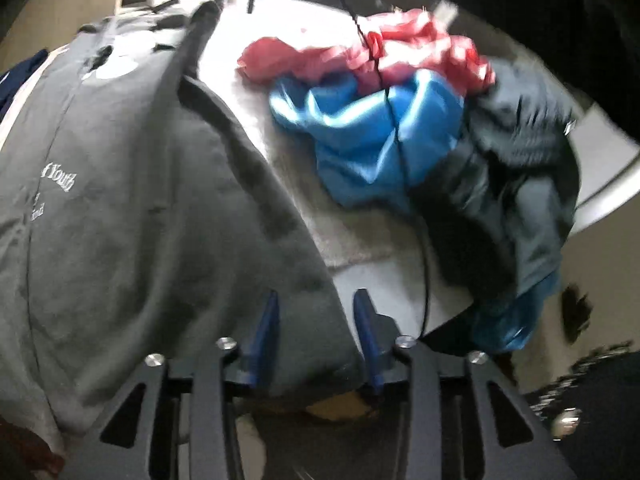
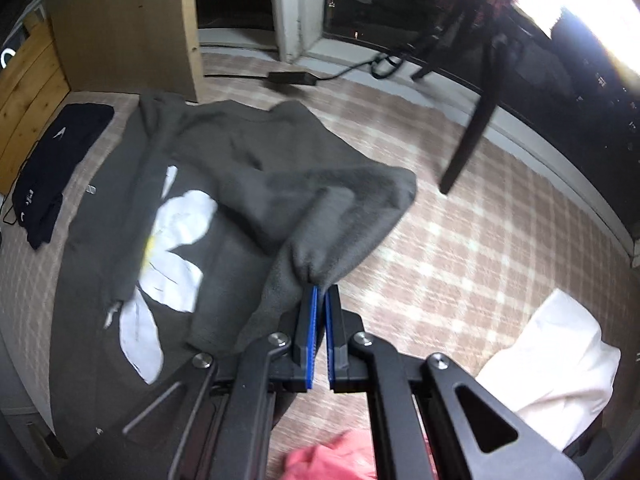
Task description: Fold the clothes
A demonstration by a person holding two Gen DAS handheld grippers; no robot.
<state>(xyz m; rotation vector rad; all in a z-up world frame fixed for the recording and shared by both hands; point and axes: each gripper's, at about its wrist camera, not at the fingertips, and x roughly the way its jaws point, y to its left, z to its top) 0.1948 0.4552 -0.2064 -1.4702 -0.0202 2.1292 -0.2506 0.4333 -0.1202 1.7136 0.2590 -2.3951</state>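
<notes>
Right tool (image 2: 321, 294) clamped on grey sweatshirt (image 2: 224, 184) fold; left tool (image 1: 316, 304) apart, straddling its hem beside heaped clothes (image 1: 400, 120).

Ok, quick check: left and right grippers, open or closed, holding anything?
Left gripper: open, over the grey sweatshirt's edge, gripping nothing.
Right gripper: closed on a bunched part of the grey sweatshirt.

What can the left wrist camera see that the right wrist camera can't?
Only the left wrist view shows the blue garment, a dark garment beside it, and the open left gripper. Only the right wrist view shows the folded navy garment, a white cloth, and the right gripper pinching a bunched part of the sweatshirt. Both show the grey sweatshirt and pink clothing.
</notes>
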